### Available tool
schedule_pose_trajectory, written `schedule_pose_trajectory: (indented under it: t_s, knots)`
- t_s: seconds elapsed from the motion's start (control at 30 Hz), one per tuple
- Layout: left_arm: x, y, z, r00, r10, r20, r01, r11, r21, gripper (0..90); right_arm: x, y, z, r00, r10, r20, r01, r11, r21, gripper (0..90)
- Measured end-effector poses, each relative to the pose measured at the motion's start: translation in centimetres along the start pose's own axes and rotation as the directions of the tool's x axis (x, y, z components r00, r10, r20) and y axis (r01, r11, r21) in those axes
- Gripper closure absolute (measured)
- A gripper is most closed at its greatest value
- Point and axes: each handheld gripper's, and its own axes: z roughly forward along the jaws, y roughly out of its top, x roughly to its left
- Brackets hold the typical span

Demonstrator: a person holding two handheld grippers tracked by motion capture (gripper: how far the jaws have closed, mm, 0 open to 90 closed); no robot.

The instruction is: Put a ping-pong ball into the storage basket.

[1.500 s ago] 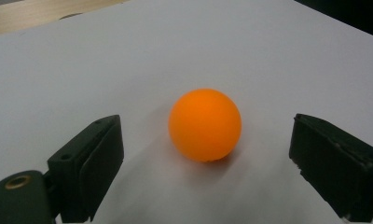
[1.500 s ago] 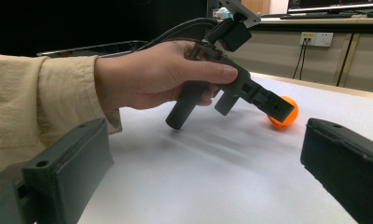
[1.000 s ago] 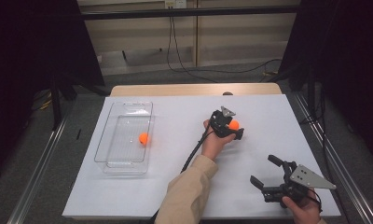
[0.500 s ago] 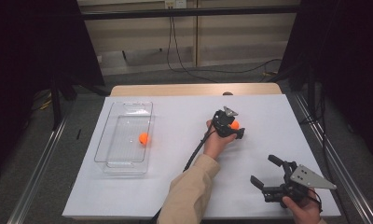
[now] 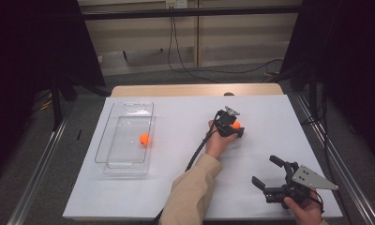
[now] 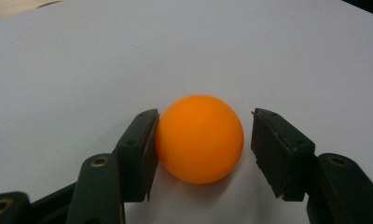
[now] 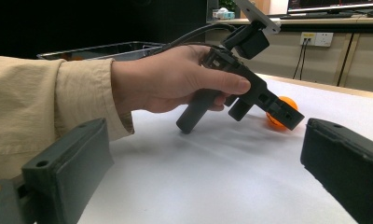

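While the left gripper (image 6: pixel 201 140) jaws have just been closing, not yet clamped, around the small orange plastic ball (image 6: pixel 199 138) on the white tabletop (image 6: pixel 82 60), keep it centred between them; right gripper (image 7: pixel 212 177) sits apart, empty.

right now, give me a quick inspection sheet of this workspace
surface: white table, bare apart from the items below
job's things: orange ball on the table between the left gripper's jaws; second orange ball inside the clear tray
clutter: nothing seen
grippers: left gripper jaws have just been closing around the ball, one pad at it, a gap at the other; right gripper open, empty, near the front edge
cables: black cable trails from the left gripper
surroundings: floor cables, dark curtains
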Motion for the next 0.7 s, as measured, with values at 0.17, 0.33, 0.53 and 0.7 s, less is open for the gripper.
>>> schedule_pose_trajectory:
  t_s: [0.17, 0.33, 0.53, 0.7]
  knots:
    - [0.1, 0.0, 0.0, 1.0000, -0.002, 0.000, 0.002, 1.0000, 0.001, 50.7, 0.0, 0.0, 0.0, 1.0000, 0.003, 0.002, -0.003, 1.000, -0.002, 1.2]
    - [0.2, 0.0, -0.2, 1.0000, -0.005, 0.007, 0.005, 0.9999, 0.010, 51.0, 0.0, 0.0, 0.0, 1.0000, 0.003, 0.002, -0.003, 1.000, -0.002, 1.2]
    - [0.1, 0.2, -0.6, 0.9995, -0.014, 0.027, 0.014, 0.9997, 0.018, 50.9, -0.1, 0.0, 0.0, 1.0000, 0.002, 0.002, -0.002, 1.000, 0.000, 1.2]
    - [0.1, 0.2, -1.0, 0.9991, -0.022, 0.037, 0.022, 0.9995, 0.024, 51.0, -0.1, 0.0, 0.0, 1.0000, 0.002, 0.004, -0.002, 1.000, -0.001, 1.2]
